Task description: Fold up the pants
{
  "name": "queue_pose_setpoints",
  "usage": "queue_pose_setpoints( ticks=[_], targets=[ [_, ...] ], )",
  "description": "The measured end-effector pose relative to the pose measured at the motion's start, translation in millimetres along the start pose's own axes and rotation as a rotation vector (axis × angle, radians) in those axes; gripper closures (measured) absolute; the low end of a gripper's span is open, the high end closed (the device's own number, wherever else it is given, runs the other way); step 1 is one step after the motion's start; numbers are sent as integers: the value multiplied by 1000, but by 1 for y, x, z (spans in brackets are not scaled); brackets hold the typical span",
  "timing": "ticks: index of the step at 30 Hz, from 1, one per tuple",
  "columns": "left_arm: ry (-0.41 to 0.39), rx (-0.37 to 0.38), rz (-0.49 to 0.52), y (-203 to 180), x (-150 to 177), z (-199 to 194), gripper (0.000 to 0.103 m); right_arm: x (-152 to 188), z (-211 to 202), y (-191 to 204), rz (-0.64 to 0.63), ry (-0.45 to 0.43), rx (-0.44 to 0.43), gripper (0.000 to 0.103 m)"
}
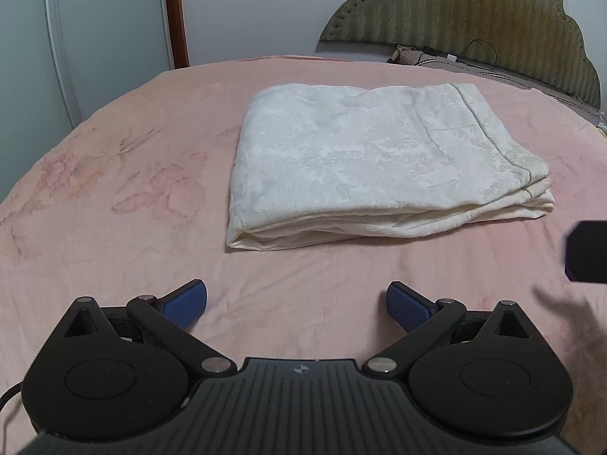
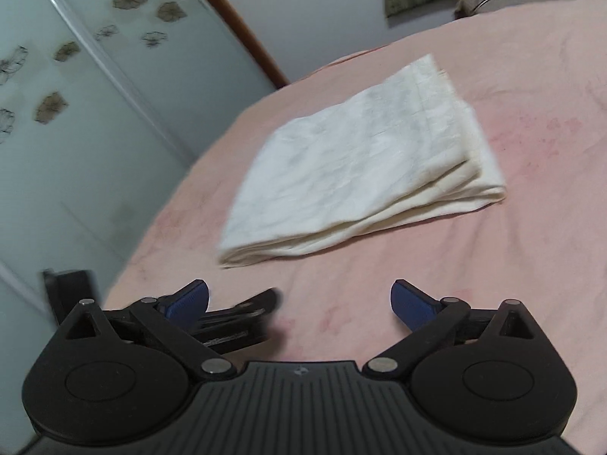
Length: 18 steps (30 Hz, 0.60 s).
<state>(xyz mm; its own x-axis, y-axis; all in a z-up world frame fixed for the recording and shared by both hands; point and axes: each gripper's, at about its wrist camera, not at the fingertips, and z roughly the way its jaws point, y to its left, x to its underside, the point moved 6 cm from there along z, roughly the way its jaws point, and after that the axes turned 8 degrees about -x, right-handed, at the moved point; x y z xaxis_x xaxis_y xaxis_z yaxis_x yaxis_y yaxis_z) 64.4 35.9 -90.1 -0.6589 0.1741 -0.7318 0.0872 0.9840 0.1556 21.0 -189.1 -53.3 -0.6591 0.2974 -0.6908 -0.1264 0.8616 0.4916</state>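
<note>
The cream-white pants lie folded into a flat stack of layers on the pink bedspread, with the folded edges facing me. My left gripper hovers over the spread in front of the stack, open, with nothing between its blue pads. In the right wrist view the folded pants appear tilted and a little blurred. My right gripper is open and empty too, short of the pants' near corner. Part of the left gripper's black linkage shows behind the right gripper's left finger.
The pink bedspread has a faint flower print. Pale wardrobe doors with a brown frame stand beyond the bed's left edge. An olive padded headboard with a pillow and a cable is at the back right. A black block juts in at the right edge.
</note>
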Motion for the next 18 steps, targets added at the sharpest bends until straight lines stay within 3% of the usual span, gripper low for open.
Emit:
queue_pose_setpoints(
  ticks=[2,4,18],
  targets=[
    [-5,-4,5,-1,1,0,0,4,10,-7,-75,10,174,0],
    [-13,-9,10,-1,1,0,0,9,18,-10,-138,19,240,0],
    [-39,-17,-4,-2,5,1,0,17,28,-15,-251,6,295,0]
  ],
)
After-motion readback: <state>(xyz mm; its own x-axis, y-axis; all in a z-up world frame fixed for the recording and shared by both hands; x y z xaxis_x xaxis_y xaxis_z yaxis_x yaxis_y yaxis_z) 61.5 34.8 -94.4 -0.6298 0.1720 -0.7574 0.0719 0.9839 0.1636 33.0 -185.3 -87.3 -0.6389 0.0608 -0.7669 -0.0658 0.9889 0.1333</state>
